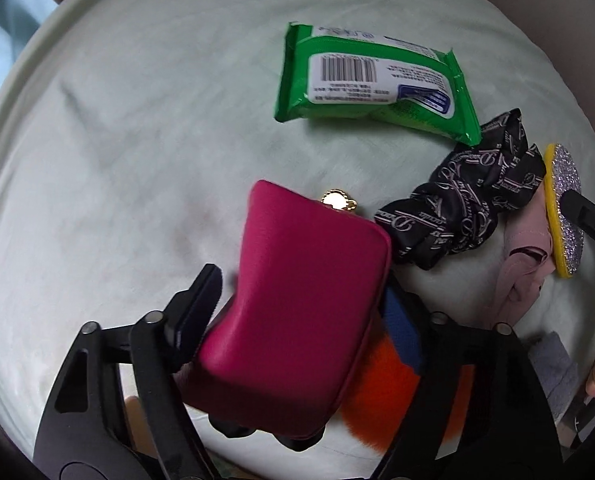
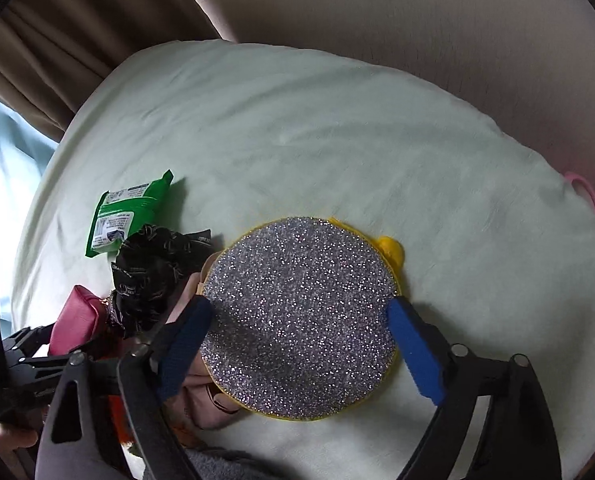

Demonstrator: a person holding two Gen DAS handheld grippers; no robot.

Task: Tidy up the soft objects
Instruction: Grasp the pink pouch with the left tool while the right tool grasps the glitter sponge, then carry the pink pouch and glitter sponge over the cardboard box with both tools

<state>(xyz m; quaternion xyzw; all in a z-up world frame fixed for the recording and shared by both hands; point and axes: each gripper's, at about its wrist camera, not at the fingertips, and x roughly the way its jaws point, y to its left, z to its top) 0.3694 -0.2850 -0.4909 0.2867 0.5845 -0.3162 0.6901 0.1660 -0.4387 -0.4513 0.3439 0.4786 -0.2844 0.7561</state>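
both grippers pointed downward, left gripper point(image 1: 297, 300) astride pink pouch point(image 1: 293, 308)

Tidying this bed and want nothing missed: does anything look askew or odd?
The soft things sit in a jumbled heap: the black scrunchie overlaps the green wipes pack, and the glittery round pad lies partly over a pink cloth.

Pale green bedsheet point(image 2: 337, 128), brown curtain point(image 2: 77, 28) beside a beige wall point(image 2: 417, 12).
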